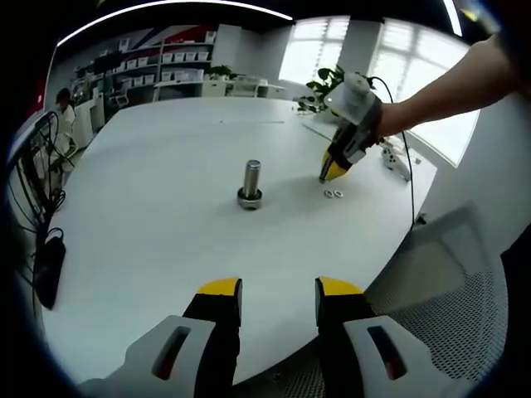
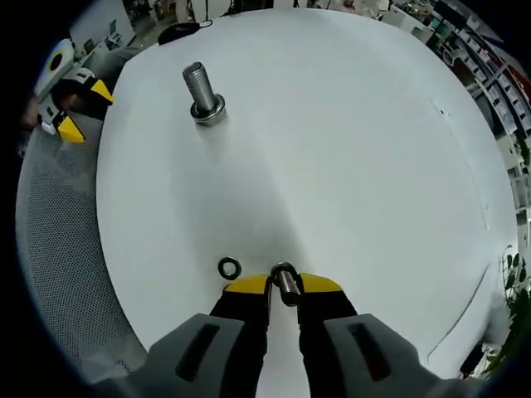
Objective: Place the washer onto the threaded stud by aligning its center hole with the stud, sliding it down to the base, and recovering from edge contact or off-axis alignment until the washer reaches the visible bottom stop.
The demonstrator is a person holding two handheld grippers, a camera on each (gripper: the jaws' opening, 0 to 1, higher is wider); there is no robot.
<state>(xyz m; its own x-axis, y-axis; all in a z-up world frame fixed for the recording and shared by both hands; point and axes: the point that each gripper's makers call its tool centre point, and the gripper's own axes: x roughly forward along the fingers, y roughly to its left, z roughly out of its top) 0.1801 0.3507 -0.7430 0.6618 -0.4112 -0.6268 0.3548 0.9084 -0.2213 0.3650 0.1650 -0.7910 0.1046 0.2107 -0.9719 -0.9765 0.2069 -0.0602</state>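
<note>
A threaded steel stud (image 1: 250, 178) stands upright on a round base in the middle of the white table (image 1: 166, 166); in the right gripper view the stud (image 2: 199, 83) is far ahead to the left. My right gripper (image 2: 284, 286) is shut on a washer (image 2: 284, 280) held on edge between its yellow tips, low over the table. Another washer (image 2: 229, 268) lies flat just left of them. From the left gripper view, the right gripper (image 1: 329, 172) points down, right of the stud, with two small washers (image 1: 333, 194) lying beside it. My left gripper (image 1: 278, 292) is open and holds nothing.
A grey mesh chair (image 1: 440, 290) stands at the table's near right edge. A cable and small white parts (image 1: 394, 157) lie behind the right gripper. Shelves, plants and windows line the far side. The left gripper (image 2: 75, 104) shows beyond the table edge.
</note>
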